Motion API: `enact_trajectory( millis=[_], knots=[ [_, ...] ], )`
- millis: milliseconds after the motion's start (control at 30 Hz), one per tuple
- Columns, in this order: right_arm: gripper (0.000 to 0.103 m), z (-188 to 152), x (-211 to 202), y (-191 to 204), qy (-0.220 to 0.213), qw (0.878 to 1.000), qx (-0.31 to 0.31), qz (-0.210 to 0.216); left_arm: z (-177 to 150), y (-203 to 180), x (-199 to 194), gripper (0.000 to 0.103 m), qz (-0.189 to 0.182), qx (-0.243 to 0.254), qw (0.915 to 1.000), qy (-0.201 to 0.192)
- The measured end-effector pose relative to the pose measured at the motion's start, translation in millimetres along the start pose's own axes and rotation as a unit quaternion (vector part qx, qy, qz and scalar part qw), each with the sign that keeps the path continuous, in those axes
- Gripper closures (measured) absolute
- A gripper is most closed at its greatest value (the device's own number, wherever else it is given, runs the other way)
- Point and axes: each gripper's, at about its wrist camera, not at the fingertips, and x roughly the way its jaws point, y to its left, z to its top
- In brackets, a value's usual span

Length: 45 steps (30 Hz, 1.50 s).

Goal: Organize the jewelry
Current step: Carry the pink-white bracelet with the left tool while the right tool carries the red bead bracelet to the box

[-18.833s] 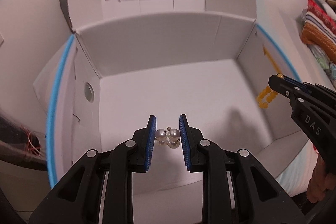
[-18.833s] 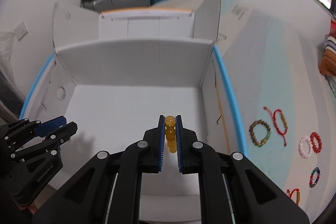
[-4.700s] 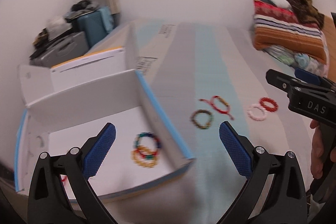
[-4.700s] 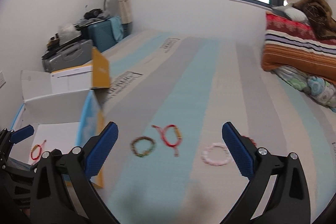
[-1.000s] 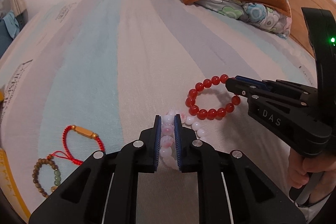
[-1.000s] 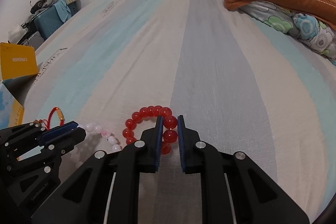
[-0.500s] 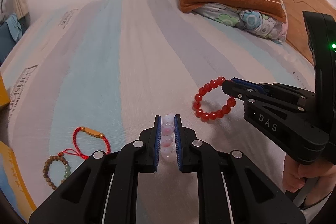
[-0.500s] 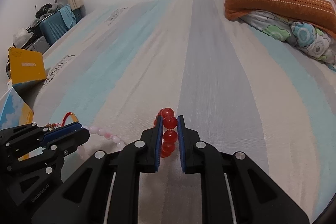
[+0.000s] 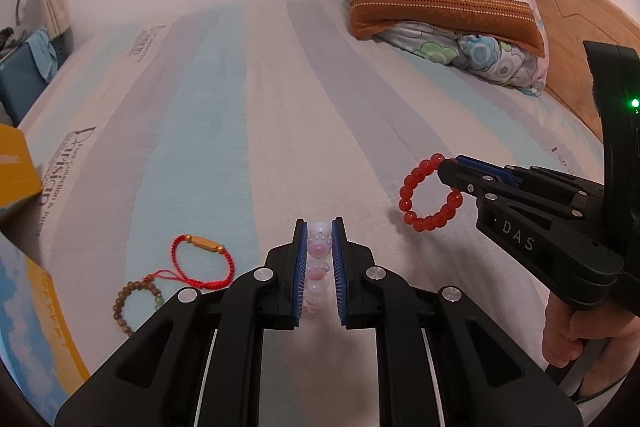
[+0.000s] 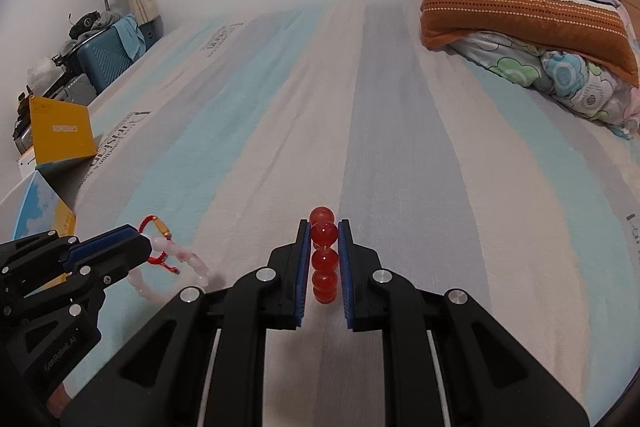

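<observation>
My left gripper [image 9: 319, 231] is shut on a pink-white bead bracelet [image 9: 318, 269] and holds it above the striped bedsheet; the bracelet also hangs from it in the right wrist view [image 10: 176, 267]. My right gripper [image 10: 323, 231] is shut on a red bead bracelet [image 10: 324, 259], lifted off the sheet; it also shows in the left wrist view [image 9: 426, 195]. A red cord bracelet with a gold tube [image 9: 202, 261] and a brown wooden bead bracelet [image 9: 134, 301] lie on the sheet at lower left.
The blue and yellow box edge [image 9: 36, 307] is at the far left, with a yellow flap [image 10: 60, 135]. Striped pillows and a floral quilt [image 9: 440, 3] lie at the back right. A suitcase [image 10: 108, 55] stands by the wall.
Both grippers have risen with their bracelets, which now hang clear of the sheet. The view has tilted up, showing more of the bed and pillows.
</observation>
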Motion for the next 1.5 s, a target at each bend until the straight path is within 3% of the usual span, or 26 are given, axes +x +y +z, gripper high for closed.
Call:
enact_trajectory(
  millis=[700, 1000, 1500],
  knots=[
    [0.09, -4.7, -75.1, 32.9, -0.019, 1.0, -0.001, 0.012, -17.7, 21.1, -80.3, 0.091, 0.045, -0.024, 0.9986, -0.014],
    [0.09, -4.9, -106.5, 65.1, -0.031, 0.999, -0.021, 0.019, -25.5, 33.5, -122.7, 0.091, 0.067, -0.031, 0.9969, -0.027],
    [0.09, -5.4, -122.8, 129.5, -0.035, 0.997, -0.055, 0.046, -37.9, 62.2, -173.3, 0.091, 0.098, -0.051, 0.9927, -0.048]
  ],
)
